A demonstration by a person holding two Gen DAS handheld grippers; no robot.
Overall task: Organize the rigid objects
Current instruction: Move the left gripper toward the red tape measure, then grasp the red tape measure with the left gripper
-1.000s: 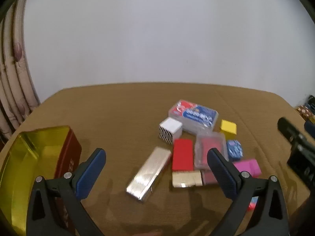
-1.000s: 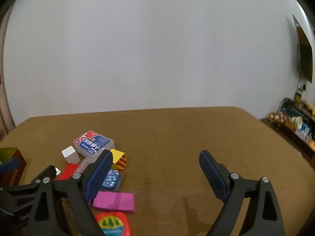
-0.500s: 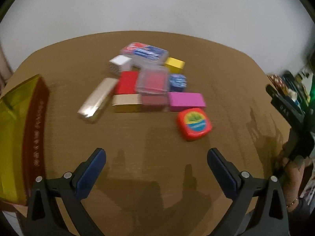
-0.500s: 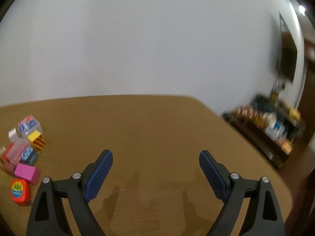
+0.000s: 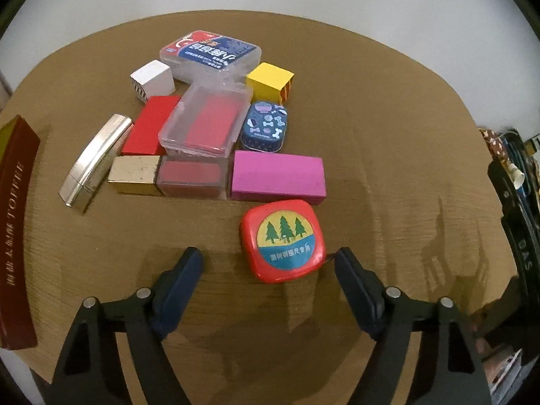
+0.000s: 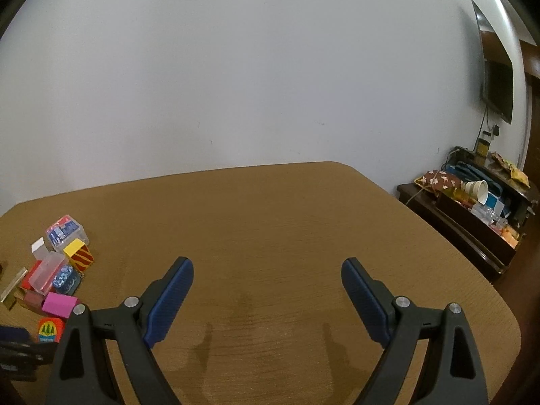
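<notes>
My left gripper (image 5: 270,263) is open and low over the table, its jaws either side of a red tape measure (image 5: 282,245) with a tree picture; I cannot tell if they touch it. Behind it lies a cluster: a pink block (image 5: 278,177), a blue tin (image 5: 265,130), a yellow cube (image 5: 270,82), a clear case with a red card deck (image 5: 204,123), a red block (image 5: 152,125), a gold block (image 5: 135,173), a silver bar (image 5: 96,160), a white cube (image 5: 153,79) and a blue-labelled clear case (image 5: 211,54). My right gripper (image 6: 266,271) is open and empty over bare table.
A dark red toffee tin (image 5: 15,222) lies at the left edge of the brown table (image 5: 388,135). The same cluster shows at far left in the right wrist view (image 6: 57,270). A dark sideboard (image 6: 472,222) with clutter stands beyond the table's right edge.
My left gripper has tilted down and moved in close, so the red tape measure now sits between its jaws. My right gripper has swung away to the right of the cluster.
</notes>
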